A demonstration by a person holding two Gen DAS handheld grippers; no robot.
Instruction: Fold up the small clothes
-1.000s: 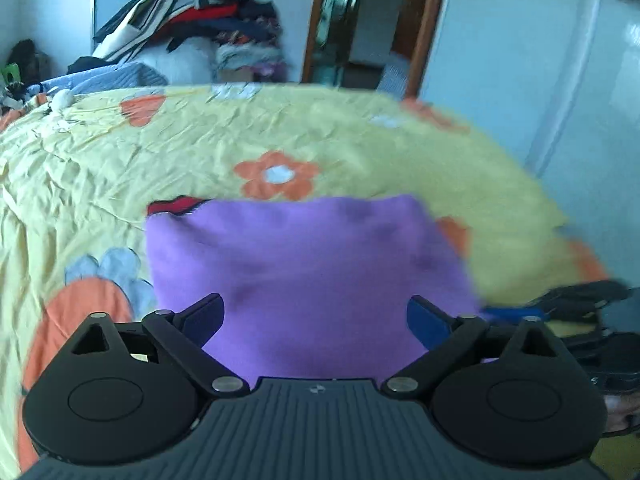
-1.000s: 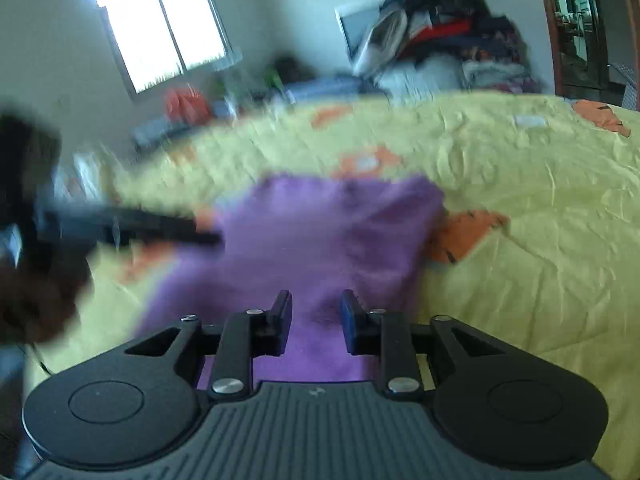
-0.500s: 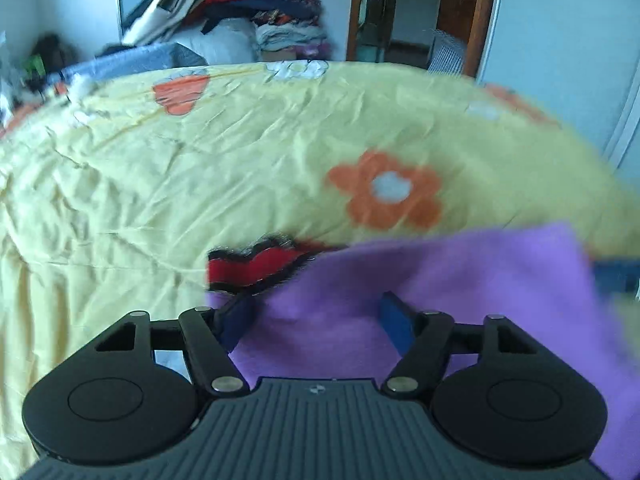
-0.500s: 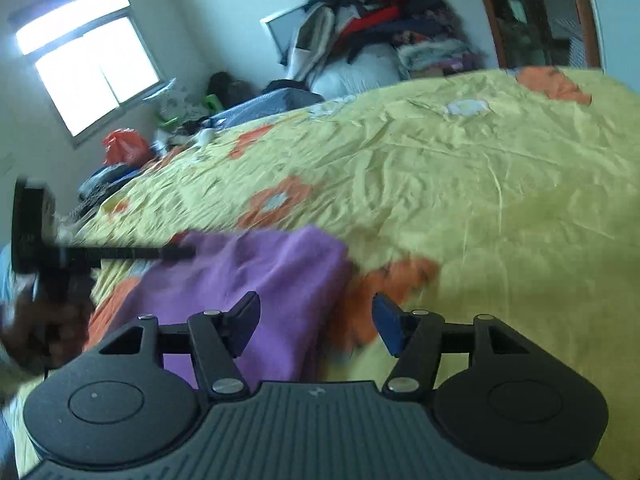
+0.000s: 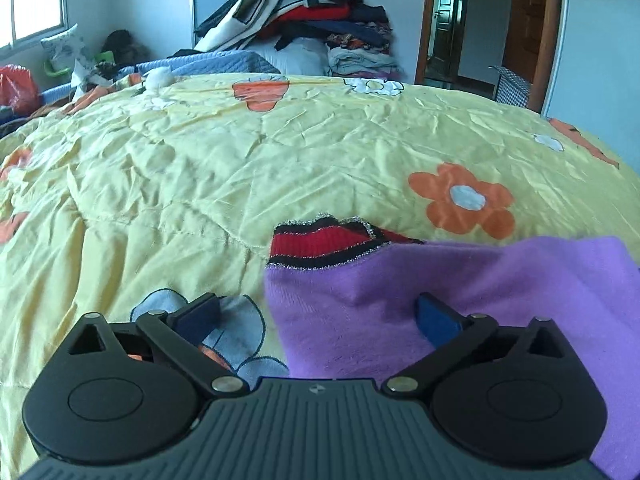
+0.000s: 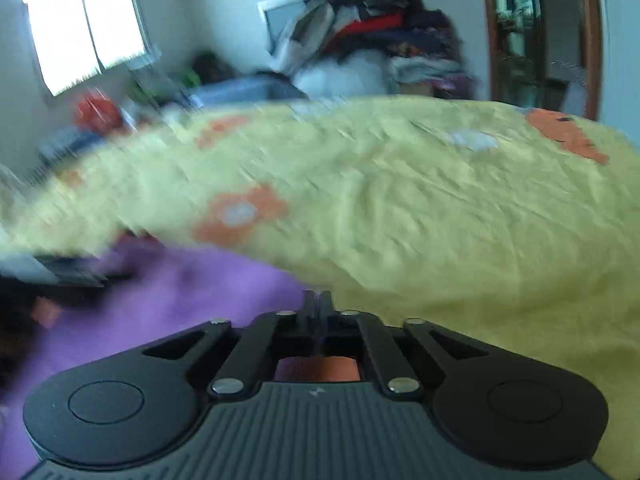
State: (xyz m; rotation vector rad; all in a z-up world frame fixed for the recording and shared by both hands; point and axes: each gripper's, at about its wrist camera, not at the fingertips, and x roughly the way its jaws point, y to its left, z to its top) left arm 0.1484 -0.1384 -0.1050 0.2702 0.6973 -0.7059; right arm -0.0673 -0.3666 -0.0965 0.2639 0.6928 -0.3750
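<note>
Left gripper (image 5: 318,314) jaws opening wide over near-left corner of fuzzy purple knit garment (image 5: 460,300), nothing pinched. Right gripper (image 6: 319,304) pressed together at garment's right edge on yellow flowered quilt (image 5: 200,184); whether pinching cloth, cannot tell.

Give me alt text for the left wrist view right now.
Left gripper, jaws opening and gripping nothing, straddles the left edge of a purple garment on a yellow floral quilt. A red-and-black striped band shows at the garment's far edge.

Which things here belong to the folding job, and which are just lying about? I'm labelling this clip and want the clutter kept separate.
Part of the job:
- purple garment with red and black striped trim
- left gripper, jaws opening over the garment's corner
- right gripper, shut at the garment's edge
- yellow flowered bedspread, the work surface

Lying about:
- heap of clothes
- blue quilt
- red bag
</note>
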